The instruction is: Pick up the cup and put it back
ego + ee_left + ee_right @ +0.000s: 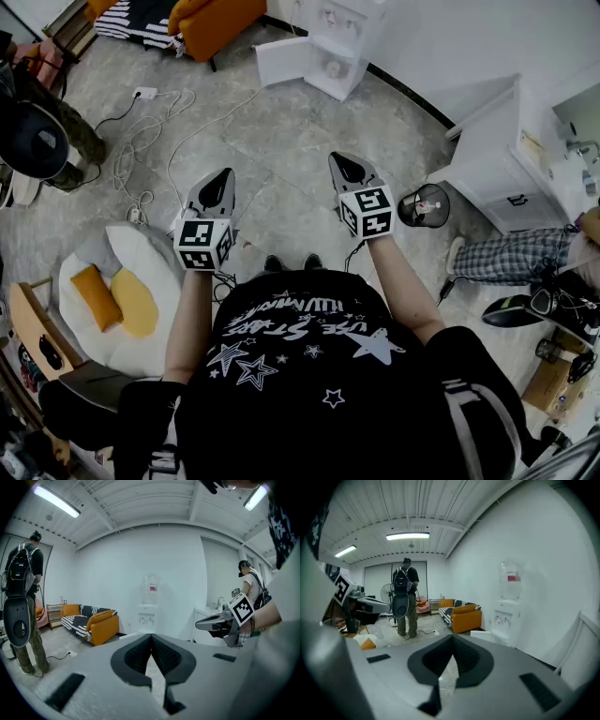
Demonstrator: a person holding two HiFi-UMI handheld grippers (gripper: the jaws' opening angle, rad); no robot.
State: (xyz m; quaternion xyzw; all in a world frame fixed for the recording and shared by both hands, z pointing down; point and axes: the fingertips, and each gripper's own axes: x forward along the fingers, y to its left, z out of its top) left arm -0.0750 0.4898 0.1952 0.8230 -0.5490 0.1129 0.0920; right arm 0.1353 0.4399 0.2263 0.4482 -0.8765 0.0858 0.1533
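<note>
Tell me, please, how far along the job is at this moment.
Done: nothing visible. In hand: nothing. The left hand-held gripper and the right hand-held gripper are both shut and empty, held over the floor, facing the water dispenser. Left: everything, picking the cup up and putting it back. I cannot make out a cup.

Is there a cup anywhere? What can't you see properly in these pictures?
Cup: none clearly visible. The small object inside the open water dispenser, head view, is too small to name.
Person in plaid trousers: cut off by head view's right edge.
</note>
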